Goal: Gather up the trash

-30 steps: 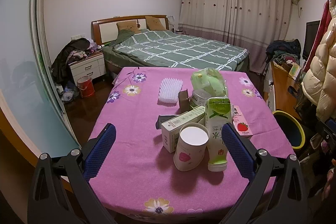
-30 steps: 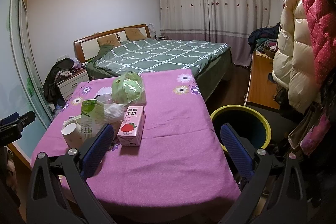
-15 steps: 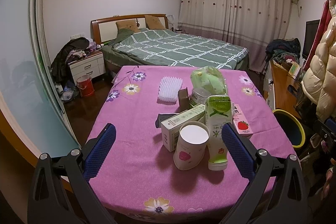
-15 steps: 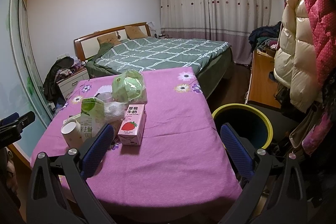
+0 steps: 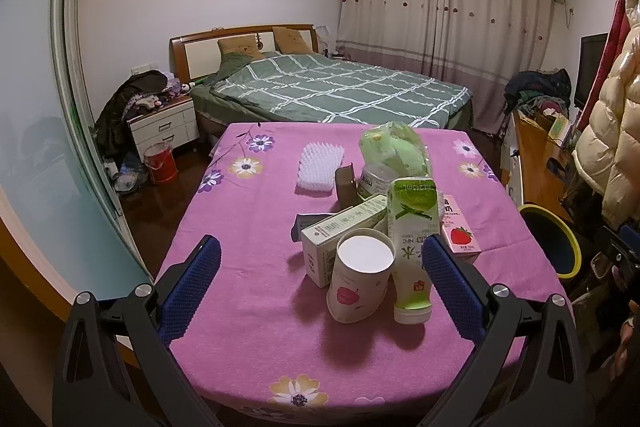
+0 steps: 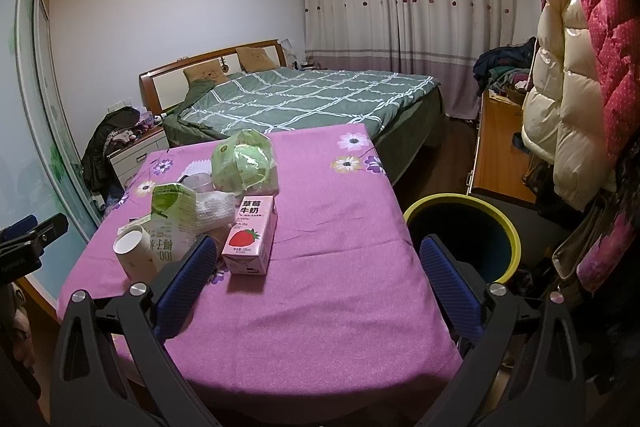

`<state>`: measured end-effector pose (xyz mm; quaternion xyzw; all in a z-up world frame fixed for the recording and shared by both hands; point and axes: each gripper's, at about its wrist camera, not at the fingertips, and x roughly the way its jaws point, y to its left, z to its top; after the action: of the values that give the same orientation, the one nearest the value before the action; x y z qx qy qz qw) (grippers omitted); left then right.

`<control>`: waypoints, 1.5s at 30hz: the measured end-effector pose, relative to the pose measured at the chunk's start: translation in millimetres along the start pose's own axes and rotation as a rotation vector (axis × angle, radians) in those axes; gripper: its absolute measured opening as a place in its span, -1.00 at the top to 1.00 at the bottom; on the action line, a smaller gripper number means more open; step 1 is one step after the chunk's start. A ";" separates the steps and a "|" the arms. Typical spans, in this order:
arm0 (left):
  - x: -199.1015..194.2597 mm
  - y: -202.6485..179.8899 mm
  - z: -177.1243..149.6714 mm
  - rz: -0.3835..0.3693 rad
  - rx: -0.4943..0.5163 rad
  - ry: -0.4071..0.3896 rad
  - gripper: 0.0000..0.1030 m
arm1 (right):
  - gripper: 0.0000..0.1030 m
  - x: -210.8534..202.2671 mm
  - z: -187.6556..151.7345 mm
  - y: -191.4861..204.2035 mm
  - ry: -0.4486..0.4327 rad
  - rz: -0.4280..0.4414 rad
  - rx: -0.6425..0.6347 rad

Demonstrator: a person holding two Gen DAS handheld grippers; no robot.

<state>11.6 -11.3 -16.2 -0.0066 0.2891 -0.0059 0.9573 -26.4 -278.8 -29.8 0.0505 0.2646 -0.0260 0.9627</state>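
The left gripper [image 5: 320, 267] is level, its blue-padded fingers [image 5: 188, 283] spread wide with nothing between them. The right gripper [image 6: 316, 271] is likewise level, fingers [image 6: 450, 287] wide apart and empty.

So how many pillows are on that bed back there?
2, both tan, propped against the headboard of the bed: one pillow nearer the nightstand, the other pillow beside it toward the curtains. The quilt may hide more.
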 end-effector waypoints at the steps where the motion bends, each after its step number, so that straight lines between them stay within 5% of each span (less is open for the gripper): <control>1: 0.7 -0.4 -0.1 -0.001 0.000 0.001 -0.93 | -0.89 0.1 0.2 -0.6 0.000 0.000 0.000; 34: 6.4 -4.2 -1.7 -0.002 0.007 0.009 -0.93 | -0.89 16.2 -1.0 -0.5 0.042 -0.003 0.000; 45: 28.3 16.9 12.6 0.065 -0.026 -0.007 -0.93 | -0.89 49.2 8.7 14.2 0.070 0.041 -0.049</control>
<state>42.2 5.3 -21.7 -0.0095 0.2857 0.0287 0.9578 21.4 -266.7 -46.3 0.0334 0.2973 0.0021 0.9542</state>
